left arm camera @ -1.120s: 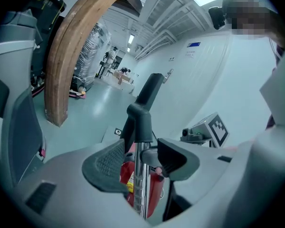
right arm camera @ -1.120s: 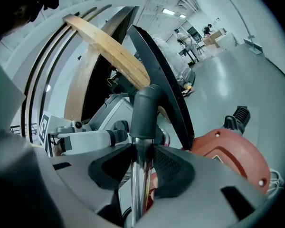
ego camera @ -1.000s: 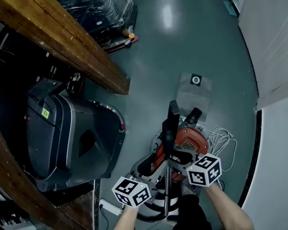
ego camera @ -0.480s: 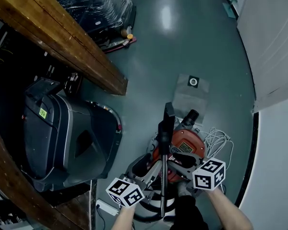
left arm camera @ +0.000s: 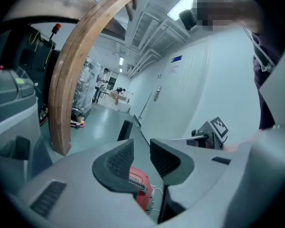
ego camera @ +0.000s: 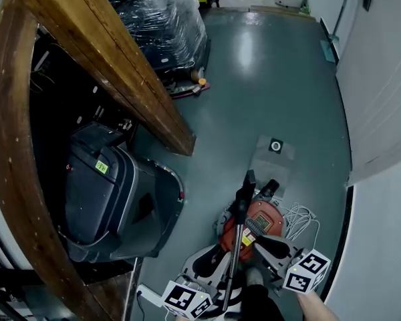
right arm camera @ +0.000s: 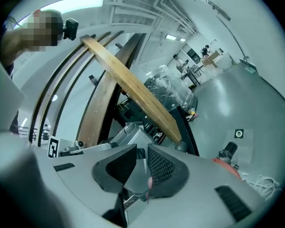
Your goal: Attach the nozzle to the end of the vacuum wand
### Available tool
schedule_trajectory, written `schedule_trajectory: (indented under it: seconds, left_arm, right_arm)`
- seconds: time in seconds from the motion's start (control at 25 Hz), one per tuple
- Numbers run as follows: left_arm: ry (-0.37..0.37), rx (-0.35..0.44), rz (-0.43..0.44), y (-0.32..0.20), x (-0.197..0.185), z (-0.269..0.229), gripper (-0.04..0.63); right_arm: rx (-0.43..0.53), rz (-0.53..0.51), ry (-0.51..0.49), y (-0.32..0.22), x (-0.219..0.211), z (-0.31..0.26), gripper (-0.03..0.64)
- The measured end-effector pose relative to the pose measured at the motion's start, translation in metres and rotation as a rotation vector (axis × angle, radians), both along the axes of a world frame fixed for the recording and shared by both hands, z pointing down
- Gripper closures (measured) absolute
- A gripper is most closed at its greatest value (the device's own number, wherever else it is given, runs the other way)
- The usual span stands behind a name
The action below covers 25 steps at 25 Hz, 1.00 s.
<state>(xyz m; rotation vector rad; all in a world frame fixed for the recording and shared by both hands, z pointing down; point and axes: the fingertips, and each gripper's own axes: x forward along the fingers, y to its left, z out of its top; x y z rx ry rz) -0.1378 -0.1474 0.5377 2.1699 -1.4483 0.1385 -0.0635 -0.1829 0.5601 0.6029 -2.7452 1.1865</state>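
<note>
As two empty grippers [left arm camera: 137, 158] [right arm camera: 141, 167] close, one red vacuum [ego camera: 264, 221] sits below.

A red canister vacuum [ego camera: 257, 223] is sitting on the grey-green floor [ego camera: 267, 79]. A metal wand [ego camera: 235, 246] is rising across it, slightly tilted, with a black nozzle [ego camera: 246, 184] sitting at its upper end. A flat grey dust bag [ego camera: 273, 151] is lying just beyond. A white cable [ego camera: 302, 216] is lying loosely coiled beside the vacuum. A large dark grey container [ego camera: 110, 192] is resting under a wooden beam [ego camera: 120, 65].
</note>
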Motion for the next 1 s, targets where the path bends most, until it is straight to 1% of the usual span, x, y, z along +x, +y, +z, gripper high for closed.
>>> schedule_trajectory:
  seconds: [0.08, 0.16, 0.28, 0.4, 0.72, 1.0]
  left_arm:
    - [-0.019, 0.054, -0.026, 0.006, 0.001, -0.033, 0.502]
    - [-0.022, 0.085, -0.050, 0.015, 0.004, -0.062, 0.525]
    - [-0.002, 0.111, -0.084, 0.032, 0.006, -0.100, 0.564]
    - [-0.034, 0.128, -0.083, 0.046, 0.008, -0.134, 0.586]
    - [-0.092, 0.208, -0.108, 0.084, 0.009, -0.209, 0.591]
    - [-0.099, 0.289, -0.131, 0.117, 0.013, -0.261, 0.591]
  right_arm:
    - [0.047, 0.004, 0.007, 0.006, 0.002, -0.029, 0.551]
    - [0.083, 0.014, 0.007, 0.013, 0.004, -0.058, 0.565]
    - [0.119, 0.030, -0.007, 0.027, 0.007, -0.102, 0.574]
    - [0.173, 0.041, -0.017, 0.039, 0.010, -0.142, 0.581]
    - [0.281, 0.020, -0.026, 0.085, 0.014, -0.219, 0.597]
    - [0.359, 0.028, -0.051, 0.123, 0.017, -0.273, 0.598]
